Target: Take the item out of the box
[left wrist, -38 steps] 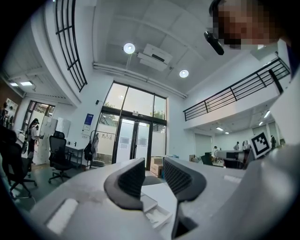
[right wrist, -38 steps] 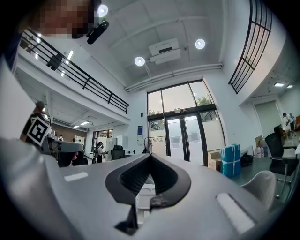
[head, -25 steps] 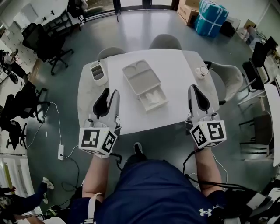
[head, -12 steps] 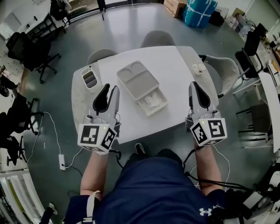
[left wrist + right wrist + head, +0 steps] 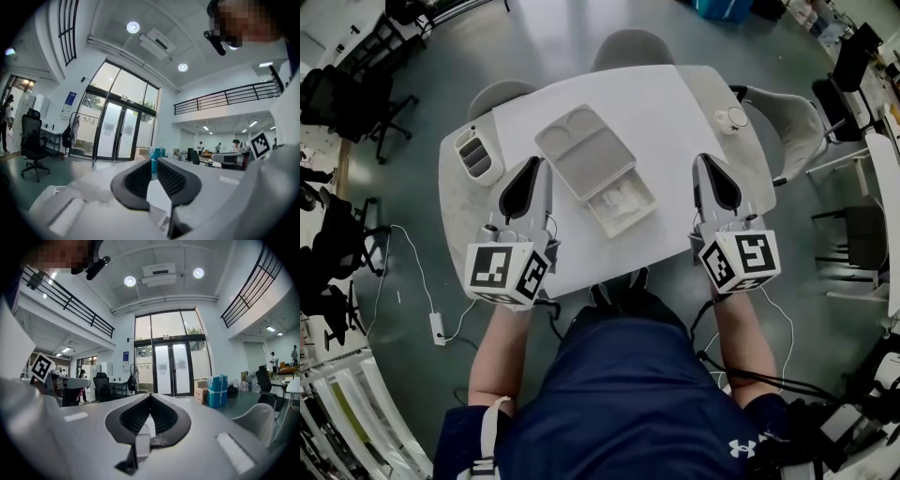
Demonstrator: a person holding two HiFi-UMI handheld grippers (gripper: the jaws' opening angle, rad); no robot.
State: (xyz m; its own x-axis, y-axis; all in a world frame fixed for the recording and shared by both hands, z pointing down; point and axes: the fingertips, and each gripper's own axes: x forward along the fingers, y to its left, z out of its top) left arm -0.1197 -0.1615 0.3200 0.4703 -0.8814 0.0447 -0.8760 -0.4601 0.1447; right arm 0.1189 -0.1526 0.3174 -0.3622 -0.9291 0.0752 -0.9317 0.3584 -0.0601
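Left gripper is hovering over the worktop's near-left part, fingers closing on nothing; the box is lying open mid-worktop, the item sitting in its near half; right gripper is hovering opposite, fingers pressed together; one probably needs reopening before reaching in; bare worktop is flanking the box, its near edge lying under both grippers.

An open office hall, shown by swivel chairs, glass entrance doors and mezzanine railing.
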